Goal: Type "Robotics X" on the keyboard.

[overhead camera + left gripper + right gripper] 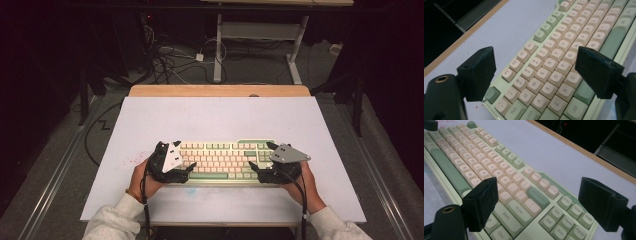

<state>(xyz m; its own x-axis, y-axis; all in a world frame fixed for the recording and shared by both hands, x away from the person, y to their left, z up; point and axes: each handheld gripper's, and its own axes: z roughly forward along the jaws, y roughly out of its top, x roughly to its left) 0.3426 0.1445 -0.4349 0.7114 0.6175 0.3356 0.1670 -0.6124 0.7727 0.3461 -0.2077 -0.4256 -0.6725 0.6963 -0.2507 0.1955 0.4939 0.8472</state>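
Note:
A keyboard (pixel 225 160) with cream and green keycaps lies flat on the white table top (pixel 215 115), near the front edge. My left gripper (pixel 182 156) is at its left end, jaws open. In the left gripper view the left gripper (pixel 534 62) has its wide-apart jaws either side of the keyboard (pixel 564 40), over the F-key row and the letter keys, with the pads not pressing. My right gripper (pixel 262 157) is at the right end, also open. In the right gripper view the right gripper (pixel 539 187) spans the Enter and Shift keys of the keyboard (pixel 474 157).
A wooden strip (pixel 220 90) edges the table's far side. Beyond it, on the floor, lie tangled cables (pixel 170 62) and the white legs of another desk (pixel 218 50). Bare white surface lies behind and to both sides of the keyboard.

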